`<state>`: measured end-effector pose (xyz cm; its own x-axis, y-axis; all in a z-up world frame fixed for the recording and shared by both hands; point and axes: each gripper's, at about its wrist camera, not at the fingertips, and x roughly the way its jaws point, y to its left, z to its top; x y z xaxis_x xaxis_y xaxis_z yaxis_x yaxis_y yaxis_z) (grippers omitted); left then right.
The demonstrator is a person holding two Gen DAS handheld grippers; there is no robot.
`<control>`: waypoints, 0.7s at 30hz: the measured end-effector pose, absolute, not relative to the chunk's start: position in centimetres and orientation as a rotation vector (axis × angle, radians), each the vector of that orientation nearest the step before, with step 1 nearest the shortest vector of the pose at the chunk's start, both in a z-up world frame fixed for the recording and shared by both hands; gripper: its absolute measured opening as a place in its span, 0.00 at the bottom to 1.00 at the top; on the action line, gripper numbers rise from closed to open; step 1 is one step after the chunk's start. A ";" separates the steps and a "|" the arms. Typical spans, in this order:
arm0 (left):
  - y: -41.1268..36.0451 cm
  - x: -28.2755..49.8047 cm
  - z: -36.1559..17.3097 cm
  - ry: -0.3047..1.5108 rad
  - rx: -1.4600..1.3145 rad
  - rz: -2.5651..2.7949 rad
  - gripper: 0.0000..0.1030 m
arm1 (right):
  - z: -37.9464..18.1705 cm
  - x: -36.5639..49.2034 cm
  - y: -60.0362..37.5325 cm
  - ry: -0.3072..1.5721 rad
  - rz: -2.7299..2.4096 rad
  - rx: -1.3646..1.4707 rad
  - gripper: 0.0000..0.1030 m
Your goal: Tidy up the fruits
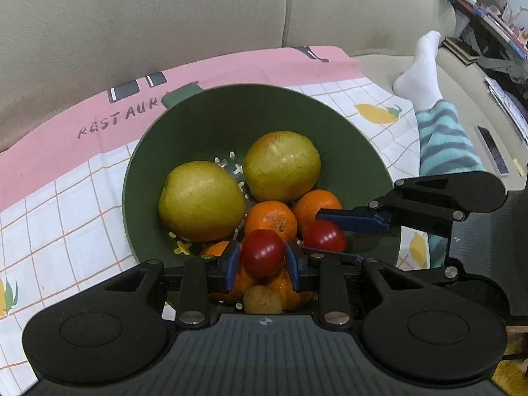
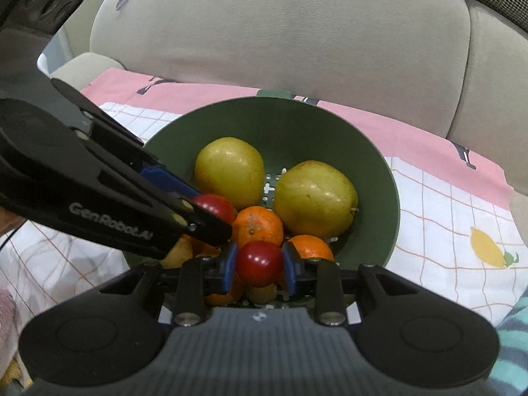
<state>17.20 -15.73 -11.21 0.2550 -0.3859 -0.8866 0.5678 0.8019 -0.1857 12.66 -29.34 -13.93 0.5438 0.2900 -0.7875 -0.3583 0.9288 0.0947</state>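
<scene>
A dark green colander bowl sits on a checked cloth and holds two yellow-green pears, several oranges and a small brown fruit. My left gripper is shut on a red tomato just above the fruit at the bowl's near side. My right gripper is shut on a second red tomato beside it. Each gripper shows in the other's view, the right one and the left one.
The pink and white checked cloth covers a beige sofa seat. A person's leg in striped trousers and a white sock lies to the right. Shelves with clutter stand at far right.
</scene>
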 end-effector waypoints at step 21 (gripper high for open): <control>-14.2 16.2 -8.6 1.095 0.167 -0.632 0.53 | -11.8 11.7 -29.0 0.896 0.351 -0.107 0.60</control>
